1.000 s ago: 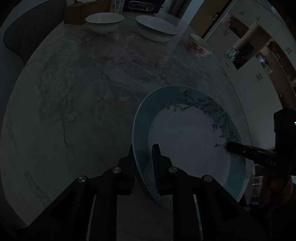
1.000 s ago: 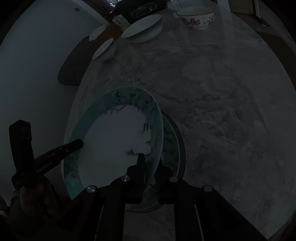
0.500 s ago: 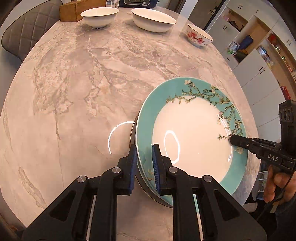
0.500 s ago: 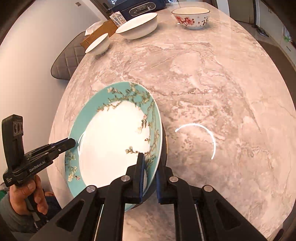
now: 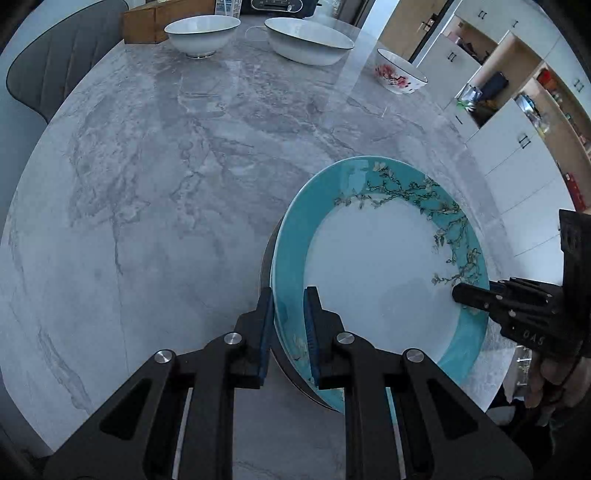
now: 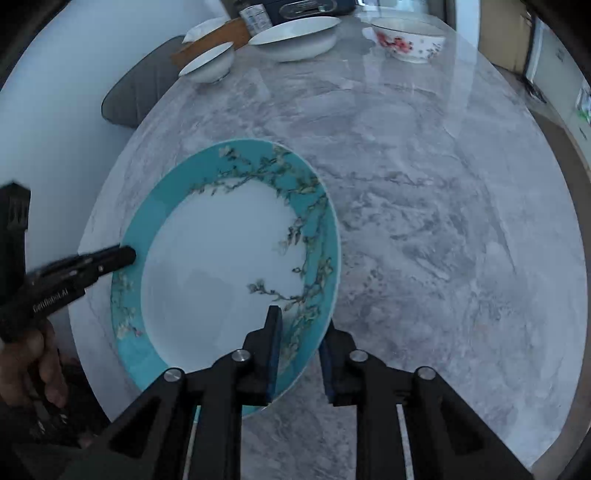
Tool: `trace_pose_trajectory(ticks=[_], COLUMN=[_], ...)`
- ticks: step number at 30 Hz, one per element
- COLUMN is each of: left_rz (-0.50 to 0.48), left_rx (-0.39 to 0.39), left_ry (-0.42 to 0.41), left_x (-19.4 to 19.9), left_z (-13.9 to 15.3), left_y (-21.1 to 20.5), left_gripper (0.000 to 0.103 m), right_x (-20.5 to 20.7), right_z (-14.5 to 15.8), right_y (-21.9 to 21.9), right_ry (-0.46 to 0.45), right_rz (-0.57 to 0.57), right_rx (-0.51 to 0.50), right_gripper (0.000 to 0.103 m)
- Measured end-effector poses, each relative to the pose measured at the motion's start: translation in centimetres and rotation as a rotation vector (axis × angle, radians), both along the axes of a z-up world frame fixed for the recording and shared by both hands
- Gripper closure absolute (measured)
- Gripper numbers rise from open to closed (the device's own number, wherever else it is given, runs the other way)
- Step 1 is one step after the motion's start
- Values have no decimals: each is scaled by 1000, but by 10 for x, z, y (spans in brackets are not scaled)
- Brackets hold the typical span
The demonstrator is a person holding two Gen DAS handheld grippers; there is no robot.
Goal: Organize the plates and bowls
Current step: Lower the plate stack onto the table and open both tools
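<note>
A teal-rimmed plate with blossom branches (image 5: 373,273) lies at the near edge of the marble table, seemingly on another plate whose edge shows under it. My left gripper (image 5: 288,321) straddles its left rim with the jaws slightly apart. My right gripper (image 6: 299,343) straddles the opposite rim (image 6: 314,295), jaws parted wider, the rim between them. Each gripper shows in the other's view, at the plate's far rim (image 5: 480,299) (image 6: 107,260). A white bowl (image 5: 202,35), a wide white bowl (image 5: 308,40) and a red-flowered bowl (image 5: 399,75) stand at the far side.
A grey padded chair (image 5: 48,74) stands at the table's far left. A wooden box (image 5: 155,22) and a dark appliance (image 5: 275,5) sit behind the bowls. White cabinets and open shelves (image 5: 517,122) line the right. The marble table (image 5: 166,184) spreads between the plate and the bowls.
The plate has come down from a tilt to lie flat on the stack. Both grippers have loosened, the right jaws opening wider. The image went from dark to bright.
</note>
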State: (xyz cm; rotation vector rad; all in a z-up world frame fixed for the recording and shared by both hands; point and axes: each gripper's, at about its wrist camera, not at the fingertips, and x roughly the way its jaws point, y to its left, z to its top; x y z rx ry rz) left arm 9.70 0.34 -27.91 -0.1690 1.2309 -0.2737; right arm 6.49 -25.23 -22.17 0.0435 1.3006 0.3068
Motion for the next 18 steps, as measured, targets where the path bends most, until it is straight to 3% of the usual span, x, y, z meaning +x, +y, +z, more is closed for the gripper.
trace_pose_trajectory(ticks=[3, 5, 7, 11, 13, 14, 15, 17, 18], left_rz=[5, 14, 24, 50, 66, 76, 87, 106, 112], left_rx=[0, -7, -3, 3, -2, -9, -19, -18, -2], left_ry=[0, -4, -14, -30, -40, -50, -60, -74, -72], left_x=[0, 0, 1, 1, 0, -1, -1, -1, 0], left_z=[1, 2, 4, 10, 16, 20, 23, 29, 31], left_y=[-1, 0, 1, 4, 9, 13, 17, 24, 27], left_gripper=[88, 88, 88, 86, 70, 44, 27, 18, 7], right_x=[-1, 0, 0, 0, -2, -3, -3, -5, -5], right_z=[1, 1, 2, 4, 6, 8, 10, 15, 17], right_y=[5, 11, 15, 11, 2, -4, -9, -25, -32], right_ry=[-3, 0, -4, -7, -5, -4, -5, -7, -9], right_rz=[14, 21, 27, 3, -31, -52, -76, -135, -160], right_rx=[-23, -28, -37, -28, -11, 4, 22, 65, 87], right_gripper=[73, 60, 55, 35, 30, 24, 20, 11, 7])
